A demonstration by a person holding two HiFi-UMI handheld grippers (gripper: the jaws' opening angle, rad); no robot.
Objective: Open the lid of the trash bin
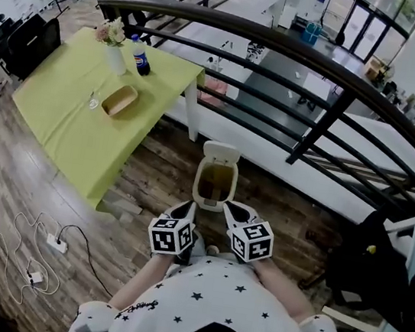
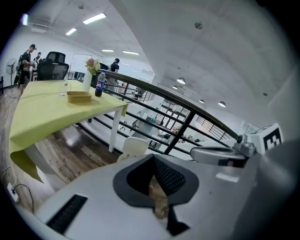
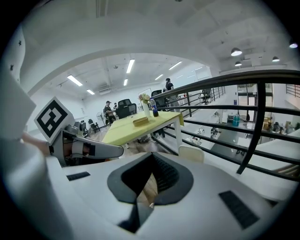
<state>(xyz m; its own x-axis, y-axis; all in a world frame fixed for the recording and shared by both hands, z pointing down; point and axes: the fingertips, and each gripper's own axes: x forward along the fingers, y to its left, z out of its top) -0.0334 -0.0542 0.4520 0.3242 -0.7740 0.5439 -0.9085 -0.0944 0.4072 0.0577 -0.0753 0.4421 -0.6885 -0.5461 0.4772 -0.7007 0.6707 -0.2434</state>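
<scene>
I see the bin [image 1: 213,193] on the wood floor [image 1: 151,180], directly in front of me, between the yellow table [image 1: 67,121] and the dark railing [image 1: 331,114]. Its lid [image 1: 221,153] stands upright at the back edge and the inside is open to view from above, so I judge that the opening step is done, or very near its end. The left gripper [image 1: 185,211] and the right gripper [image 1: 233,210] hang just before the front rim of the bin, close beside each other. From the head view I cannot tell if either one touches the rim. In the left gripper view the fingers meet at their tips and nothing is between them; only a thin strip of floor shows through behind the pads. The right gripper view shows the same: tips together, holding nothing, with the pale lid [image 3: 191,153] beyond them. So neither gripper holds the lid, and it seems to rest by its own hinge. For the next move I think I only need to draw both grippers back and up, slowly, without knocking the rim, because a push could tip the light bin or make the lid fall shut.
</scene>
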